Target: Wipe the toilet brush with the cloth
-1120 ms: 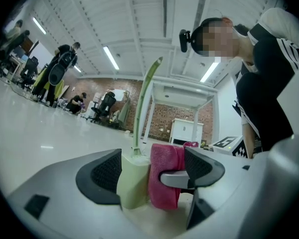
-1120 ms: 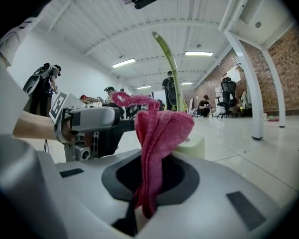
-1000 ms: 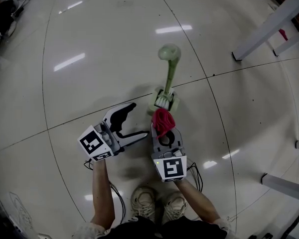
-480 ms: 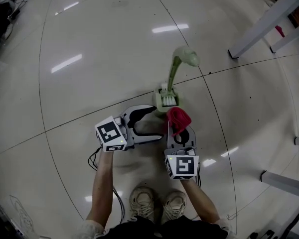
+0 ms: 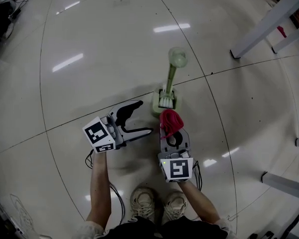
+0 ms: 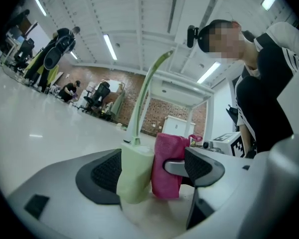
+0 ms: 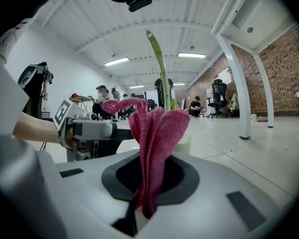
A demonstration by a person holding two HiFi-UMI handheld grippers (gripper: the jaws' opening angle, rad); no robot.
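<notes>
Right gripper (image 5: pixel 170 133) clamped on bunched pink cloth (image 5: pixel 170 119), just near of toilet brush (image 5: pixel 171 78) upright in its holder (image 5: pixel 154 106), looks staged to wipe; left gripper (image 5: pixel 145 117) jaws apart, empty, beside holder, probably to steady it

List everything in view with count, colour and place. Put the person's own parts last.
toilet brush: one, pale green, upright in its holder
holder: one, pale green, on the floor ahead of both claws
cloth: one, pink-red, in the right claw, close to the holder
table legs: at least four, white, right side
floor: glossy pale tiles
seated people: a few, dark, far background
left claw: one, grey, open, empty, aimed toward the holder
right claw: one, grey, shut on the cloth
shoes: two, pale, bottom centre
</notes>
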